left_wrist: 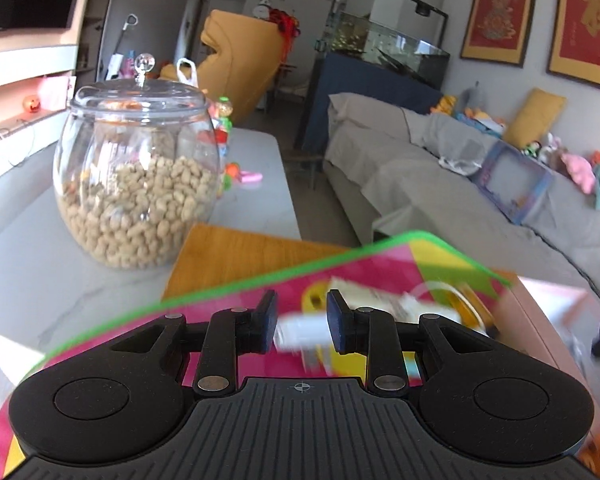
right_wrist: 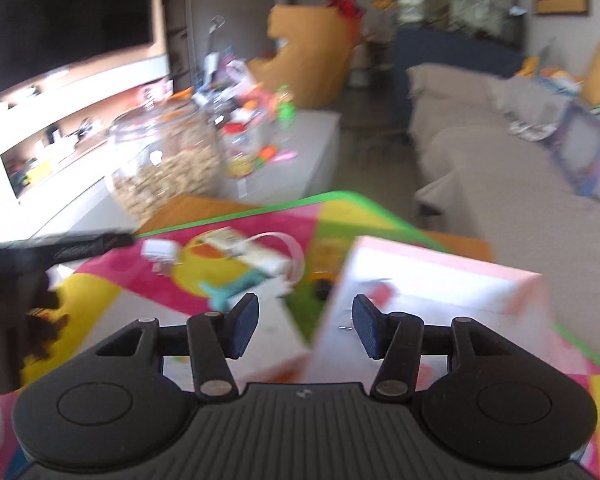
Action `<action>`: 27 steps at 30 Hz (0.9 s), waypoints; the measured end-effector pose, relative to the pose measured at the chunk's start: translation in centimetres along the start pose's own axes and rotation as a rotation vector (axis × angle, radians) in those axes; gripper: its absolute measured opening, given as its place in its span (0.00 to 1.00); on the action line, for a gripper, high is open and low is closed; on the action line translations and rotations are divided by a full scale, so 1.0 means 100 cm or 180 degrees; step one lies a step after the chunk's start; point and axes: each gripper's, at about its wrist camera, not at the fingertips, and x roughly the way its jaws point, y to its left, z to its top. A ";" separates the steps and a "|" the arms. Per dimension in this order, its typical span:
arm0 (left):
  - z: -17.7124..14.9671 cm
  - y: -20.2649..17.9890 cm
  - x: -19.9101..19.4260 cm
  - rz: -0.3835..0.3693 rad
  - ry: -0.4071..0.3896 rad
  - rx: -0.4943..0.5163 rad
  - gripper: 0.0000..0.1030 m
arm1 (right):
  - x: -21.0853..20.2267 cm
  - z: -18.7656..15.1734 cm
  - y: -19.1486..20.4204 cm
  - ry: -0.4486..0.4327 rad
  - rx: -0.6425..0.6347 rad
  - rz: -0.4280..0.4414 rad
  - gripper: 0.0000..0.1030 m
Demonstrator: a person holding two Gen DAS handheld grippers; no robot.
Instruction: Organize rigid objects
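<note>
Desk (left_wrist: 40,280) of pale marble carries everything here: a bright play mat (right_wrist: 140,280) with a green border covers its near end, and a big glass jar (left_wrist: 138,176) of pellets stands beyond the mat's far left corner. On the right side of the mat sits a pink open box (right_wrist: 440,280), the likely place for the loose items. Smaller things lie near the mat's middle: a white charger (right_wrist: 160,252) at the left, then a long pale package (right_wrist: 252,254) running diagonally away to the right, and a teal piece (right_wrist: 228,290) just in front of it. The left tool (left_wrist: 302,326) is partly open, and a blurred white object, probably the charger, shows between its pads without any clear contact; I cannot tell whether it is held. The right tool (right_wrist: 305,328) is wide open and empty, hovering over the box's near left edge. The charger lies straight ahead of the left tool, so that hand is the nearer one, with the box off to its right.
</note>
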 end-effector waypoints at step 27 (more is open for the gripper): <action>-0.059 -0.003 -0.028 -0.0855 0.0445 0.0420 0.28 | 0.188 0.071 0.033 0.1096 0.0076 0.0087 0.50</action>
